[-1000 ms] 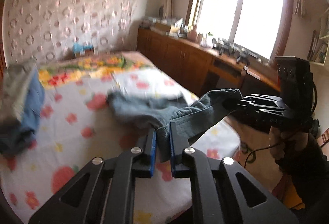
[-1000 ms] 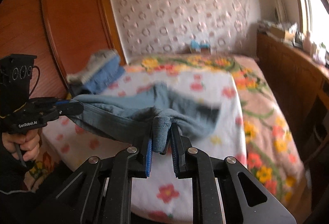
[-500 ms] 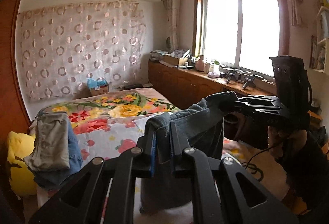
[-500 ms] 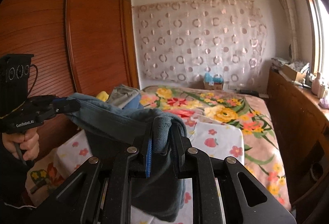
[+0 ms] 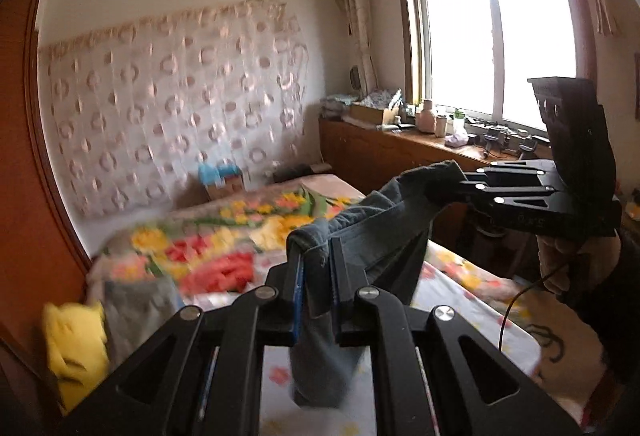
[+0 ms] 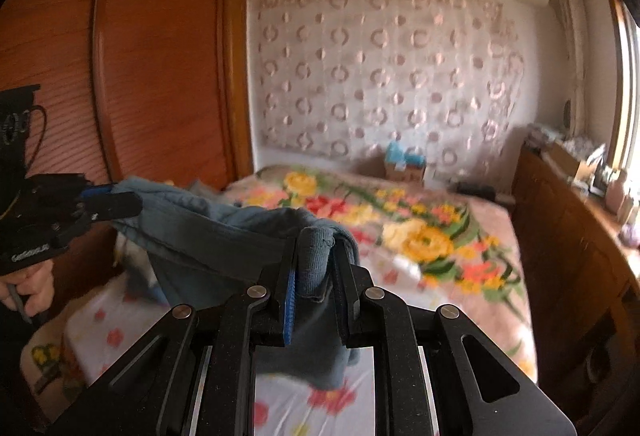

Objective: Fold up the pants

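Observation:
Grey-blue pants (image 5: 384, 236) hang in the air above the flowered bed (image 5: 224, 256), stretched between my two grippers. My left gripper (image 5: 316, 248) is shut on one bunched end of the waistband, and cloth droops below its fingers. My right gripper (image 6: 316, 240) is shut on the other end of the pants (image 6: 224, 232). In the left wrist view the right gripper (image 5: 460, 178) shows at the right, clamping the cloth. In the right wrist view the left gripper (image 6: 116, 200) shows at the left, doing the same. The lower legs of the pants are hidden behind the gripper bodies.
A pile of folded clothes (image 5: 136, 300) and a yellow soft toy (image 5: 76, 340) lie at the bed's left side. A wooden wardrobe (image 6: 132, 76) stands at the left, a long wooden cabinet (image 5: 384, 156) with clutter under the window at the right. A box (image 6: 404, 164) sits at the bed's head.
Both grippers rose and carried the pants up off the bed; the cloth, spread on the sheet a second ago, now hangs between them. Both views tilted up toward the wall and ceiling.

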`<state>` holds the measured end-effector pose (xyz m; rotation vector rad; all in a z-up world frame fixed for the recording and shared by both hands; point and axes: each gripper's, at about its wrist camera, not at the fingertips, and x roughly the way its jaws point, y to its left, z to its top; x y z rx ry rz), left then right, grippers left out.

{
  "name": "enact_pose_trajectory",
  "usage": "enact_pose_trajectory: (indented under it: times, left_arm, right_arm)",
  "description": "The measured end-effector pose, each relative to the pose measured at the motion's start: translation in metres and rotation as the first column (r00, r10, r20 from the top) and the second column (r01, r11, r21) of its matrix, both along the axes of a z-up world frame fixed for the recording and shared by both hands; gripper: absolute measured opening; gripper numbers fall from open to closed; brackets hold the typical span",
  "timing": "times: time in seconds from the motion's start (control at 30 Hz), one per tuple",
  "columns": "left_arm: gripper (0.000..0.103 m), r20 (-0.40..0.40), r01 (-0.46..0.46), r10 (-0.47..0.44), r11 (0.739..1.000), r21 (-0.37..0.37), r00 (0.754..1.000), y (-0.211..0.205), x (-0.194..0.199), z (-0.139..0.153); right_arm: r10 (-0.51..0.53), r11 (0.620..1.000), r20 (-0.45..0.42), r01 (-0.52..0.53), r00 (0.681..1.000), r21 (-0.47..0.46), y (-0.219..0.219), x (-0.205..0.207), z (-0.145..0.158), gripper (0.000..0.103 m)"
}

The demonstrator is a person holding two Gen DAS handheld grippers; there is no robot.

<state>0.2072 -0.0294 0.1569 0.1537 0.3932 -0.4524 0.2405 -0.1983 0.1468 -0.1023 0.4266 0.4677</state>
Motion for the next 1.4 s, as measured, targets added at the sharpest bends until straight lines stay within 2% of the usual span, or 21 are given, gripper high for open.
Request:
enact_pose_trajectory:
  times: [0.07, 0.17, 0.33, 0.47, 0.63, 0.97, 1.4]
  left_arm:
    - [0.008, 0.002, -0.005, 0.005, 1.0, 0.016, 1.0, 0.001, 0.009, 0.003]
    - [0.008, -0.041, -0.011, 0.012, 1.0, 0.021, 0.999, 0.008, 0.017, -0.015]
    - [0.008, -0.149, -0.021, 0.025, 0.999, 0.025, 0.988, 0.015, 0.019, -0.067]
    - [0.008, -0.2, -0.026, 0.032, 0.999, 0.03, 0.979, 0.015, 0.015, -0.088]
    - [0.008, -0.212, -0.019, 0.031, 0.998, 0.057, 0.977, 0.01, 0.005, -0.096]
    - [0.008, -0.236, -0.004, 0.017, 0.999, 0.054, 0.972, 0.014, -0.006, -0.107]
    - [0.008, -0.286, 0.024, -0.012, 0.999, 0.041, 0.958, 0.014, -0.06, -0.14]
  right_arm:
    - [0.0, 1.0, 0.005, 0.0, 1.0, 0.011, 0.001, 0.009, 0.007, 0.013]
    - [0.008, 1.0, -0.035, -0.009, 0.999, -0.006, 0.007, 0.018, -0.005, 0.013]
    - [0.027, 0.998, -0.148, -0.035, 0.989, -0.053, 0.018, 0.022, -0.052, 0.013]
    - [0.032, 0.994, -0.215, -0.054, 0.976, -0.1, 0.029, 0.019, -0.086, 0.013]
    - [0.037, 0.992, -0.246, -0.065, 0.968, -0.11, 0.036, 0.012, -0.102, 0.013]
    - [0.037, 0.991, -0.283, -0.07, 0.958, -0.11, 0.04, 0.004, -0.108, 0.013]
    - [0.058, 0.994, -0.333, -0.085, 0.941, -0.067, 0.033, -0.057, -0.136, 0.013]
